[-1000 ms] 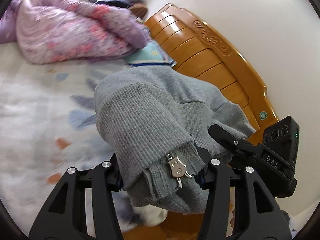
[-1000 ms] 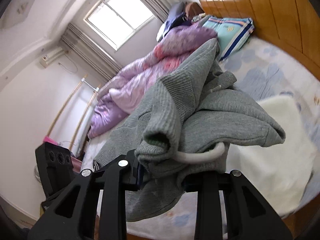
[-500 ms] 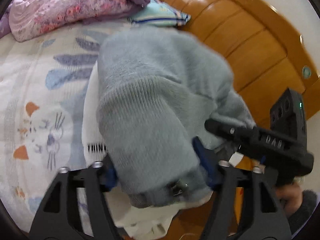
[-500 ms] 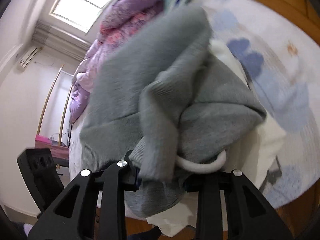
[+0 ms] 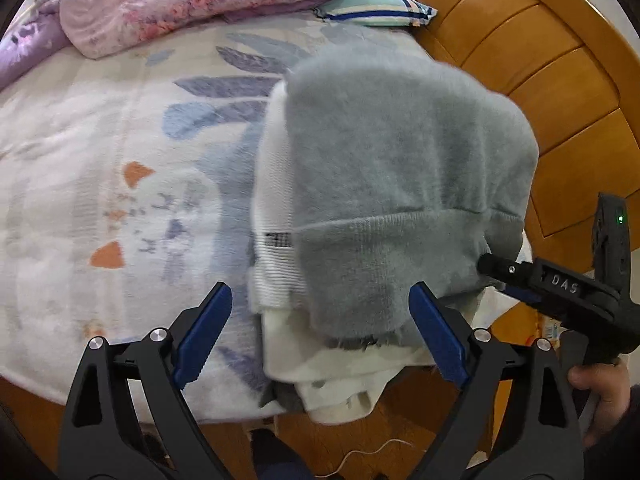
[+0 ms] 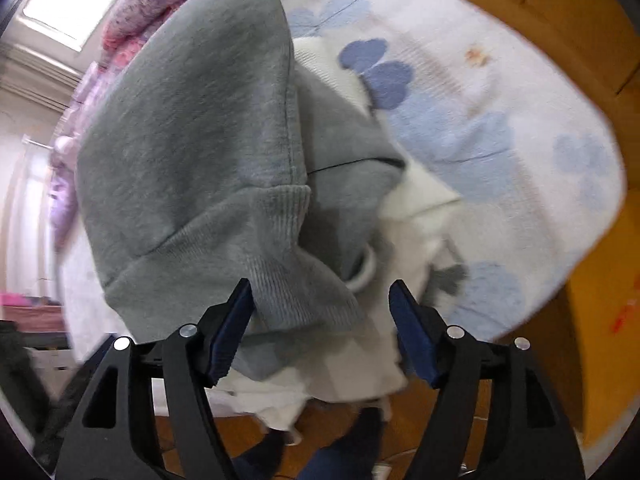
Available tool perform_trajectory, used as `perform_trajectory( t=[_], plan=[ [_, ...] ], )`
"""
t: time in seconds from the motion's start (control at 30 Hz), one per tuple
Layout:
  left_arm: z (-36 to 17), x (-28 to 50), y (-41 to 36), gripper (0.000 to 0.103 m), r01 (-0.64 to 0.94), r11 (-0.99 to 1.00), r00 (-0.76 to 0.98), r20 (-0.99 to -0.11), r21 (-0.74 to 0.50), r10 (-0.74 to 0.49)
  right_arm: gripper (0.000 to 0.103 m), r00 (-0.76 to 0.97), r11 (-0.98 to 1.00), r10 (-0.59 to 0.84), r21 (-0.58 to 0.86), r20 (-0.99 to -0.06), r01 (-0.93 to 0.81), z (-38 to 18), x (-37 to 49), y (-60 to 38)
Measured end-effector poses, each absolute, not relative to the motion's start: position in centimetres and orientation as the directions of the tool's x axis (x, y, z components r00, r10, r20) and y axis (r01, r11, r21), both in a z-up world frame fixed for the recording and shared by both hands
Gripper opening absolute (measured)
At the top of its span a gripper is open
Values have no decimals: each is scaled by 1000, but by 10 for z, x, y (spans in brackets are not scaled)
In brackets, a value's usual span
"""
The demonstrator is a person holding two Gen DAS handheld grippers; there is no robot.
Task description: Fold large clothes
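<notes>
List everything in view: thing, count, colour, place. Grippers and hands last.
grey hoodie: one, grey, folded on the white garment at the bed's edge
white garment: one, white, under the hoodie
bed sheet: one, pale with blue leaves
quilt: one, purple-pink, far end
pillow: one, teal striped, by the headboard
headboard: one, orange wood
left gripper: black, blue pads, jaws opening, hoodie's hem between them
right gripper: same, opening
hand: one, holding the right gripper
</notes>
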State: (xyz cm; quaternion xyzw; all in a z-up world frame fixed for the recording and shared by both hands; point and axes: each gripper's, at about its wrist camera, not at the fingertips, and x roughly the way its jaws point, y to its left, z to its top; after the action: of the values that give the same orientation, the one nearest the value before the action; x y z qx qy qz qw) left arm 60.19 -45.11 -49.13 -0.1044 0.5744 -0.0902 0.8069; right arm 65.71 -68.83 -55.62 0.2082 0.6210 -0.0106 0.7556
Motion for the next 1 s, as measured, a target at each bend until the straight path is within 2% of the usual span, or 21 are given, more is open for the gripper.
perform_trajectory(
  t=[0.07,0.17,0.4,0.47,0.73,1.0],
  plan=[
    [-475,598,-442,91,25,965,331,-909,-261,-254,67,202,950,161,207,-966,235,-540,652,-679],
    [-446,591,-426,91,4,974,354,-911,-227,-214,67,226,981,107,140,-968,136,-503,648,-646],
    [-389,573,-382,93,-36,975,404,-895,-221,-188,67,304,983,183,177,-935,-47,-432,625,-560],
    [-377,568,-364,95,-50,976,426,-889,-210,-170,70,320,986,164,151,-933,-67,-423,626,-544],
    [-352,544,-298,95,-71,970,419,-890,-231,-181,81,368,996,75,52,-927,-74,-391,604,-479],
    [-310,514,-212,95,-15,973,463,-864,-231,-198,84,440,1000,-8,-13,-898,-7,-350,568,-390]
  ],
)
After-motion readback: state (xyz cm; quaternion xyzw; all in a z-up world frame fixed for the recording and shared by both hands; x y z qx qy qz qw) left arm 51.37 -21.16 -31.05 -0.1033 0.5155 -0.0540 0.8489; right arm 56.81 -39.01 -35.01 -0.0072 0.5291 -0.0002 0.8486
